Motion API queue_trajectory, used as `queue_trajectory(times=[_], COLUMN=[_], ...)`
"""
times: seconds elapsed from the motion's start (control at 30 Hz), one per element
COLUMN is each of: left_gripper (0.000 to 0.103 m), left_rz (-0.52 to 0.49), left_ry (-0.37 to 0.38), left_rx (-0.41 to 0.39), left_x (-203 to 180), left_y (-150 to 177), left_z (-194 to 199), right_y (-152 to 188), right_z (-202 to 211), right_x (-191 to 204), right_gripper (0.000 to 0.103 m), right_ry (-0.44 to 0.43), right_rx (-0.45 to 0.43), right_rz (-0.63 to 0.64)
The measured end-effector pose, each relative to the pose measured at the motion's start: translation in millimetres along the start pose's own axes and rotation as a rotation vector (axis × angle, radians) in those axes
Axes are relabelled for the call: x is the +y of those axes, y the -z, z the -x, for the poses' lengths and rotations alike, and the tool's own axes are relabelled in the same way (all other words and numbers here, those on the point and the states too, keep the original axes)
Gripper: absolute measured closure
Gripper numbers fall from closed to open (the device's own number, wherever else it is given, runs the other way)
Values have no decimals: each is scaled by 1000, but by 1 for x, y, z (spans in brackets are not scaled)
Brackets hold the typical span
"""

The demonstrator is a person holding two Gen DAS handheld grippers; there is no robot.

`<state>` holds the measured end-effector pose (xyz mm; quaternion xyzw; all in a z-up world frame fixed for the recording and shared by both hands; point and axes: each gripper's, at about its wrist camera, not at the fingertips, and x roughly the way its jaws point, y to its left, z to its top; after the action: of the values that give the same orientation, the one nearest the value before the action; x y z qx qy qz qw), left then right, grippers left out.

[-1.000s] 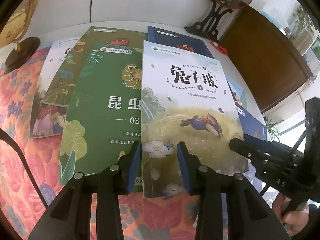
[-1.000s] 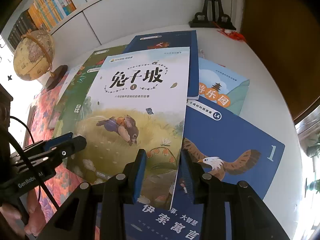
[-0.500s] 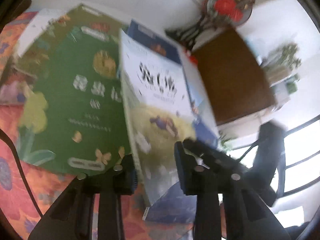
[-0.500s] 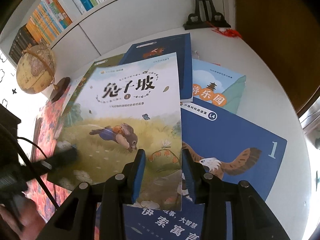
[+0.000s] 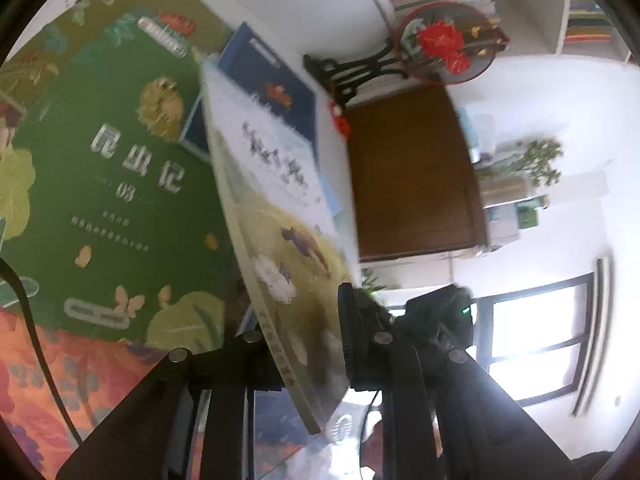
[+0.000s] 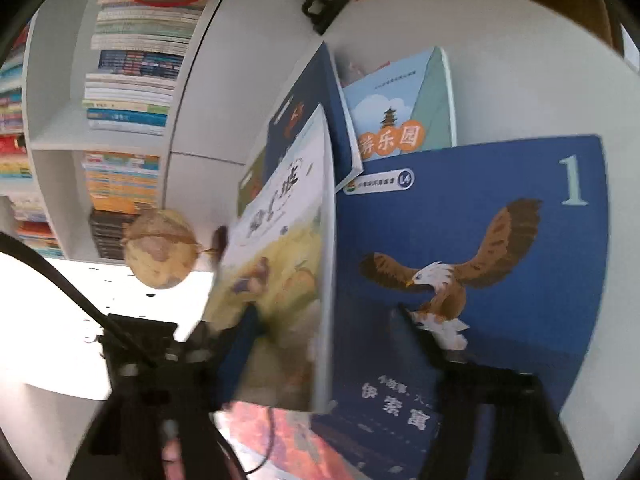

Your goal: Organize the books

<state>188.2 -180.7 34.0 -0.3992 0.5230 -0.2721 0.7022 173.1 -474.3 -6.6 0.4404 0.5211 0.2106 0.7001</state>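
green insect book [image 5: 120, 184] lies flat on the floral cloth [image 5: 60, 392] at far left, dark blue book [image 5: 272, 84] partly under it toward the back. next over, the rabbit book [image 5: 276, 248] is tipped up on edge, spine side low, cover facing right, lifted off the pile. left gripper [image 5: 304, 344] is clenched on its lower edge, one finger behind the cover and the ribbed pad in front pressing it; looks like a firm pinch. step in hand, as i read it: picking the top book off the scattered heap and standing it up to move or stack it. in the right wrist view the shelf of books [image 6: 128, 92] and globe [image 6: 160, 254] sit at left, then the same rabbit book [image 6: 288, 236] raised on edge, then the eagle book [image 6: 472, 264] flat on the white table [image 6: 520, 80] with a pale blue book [image 6: 400, 120] tucked behind it. right gripper [image 6: 332, 344] has its jaws opening; the rabbit book's free edge stands between them but the right finger is well off it, so no grip there. next move probably needs the right gripper to clear away and the left to carry the book without it sagging; thin soft cover, may flop or slip.
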Motion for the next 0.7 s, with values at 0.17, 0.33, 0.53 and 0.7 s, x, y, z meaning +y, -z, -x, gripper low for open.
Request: queue_trajectory(times=[0.17, 0.33, 0.53, 0.7], left_gripper=[86, 79, 79, 79], left_rz=[-33, -192, -362, -382], left_ry=[-213, -478, -624, -563], left_rx=[50, 44, 31, -27], left_x=[6, -13, -33, -36], left_y=[7, 15, 27, 42], left_z=[-9, -14, -11, 16], right_y=[7, 22, 49, 57], right_z=[-10, -29, -44, -36], right_x=[30, 70, 104, 108], right_gripper=[75, 80, 80, 80], right_ry=[157, 285, 431, 449], right_rx=[11, 28, 32, 49], right_rz=[204, 432, 713, 791])
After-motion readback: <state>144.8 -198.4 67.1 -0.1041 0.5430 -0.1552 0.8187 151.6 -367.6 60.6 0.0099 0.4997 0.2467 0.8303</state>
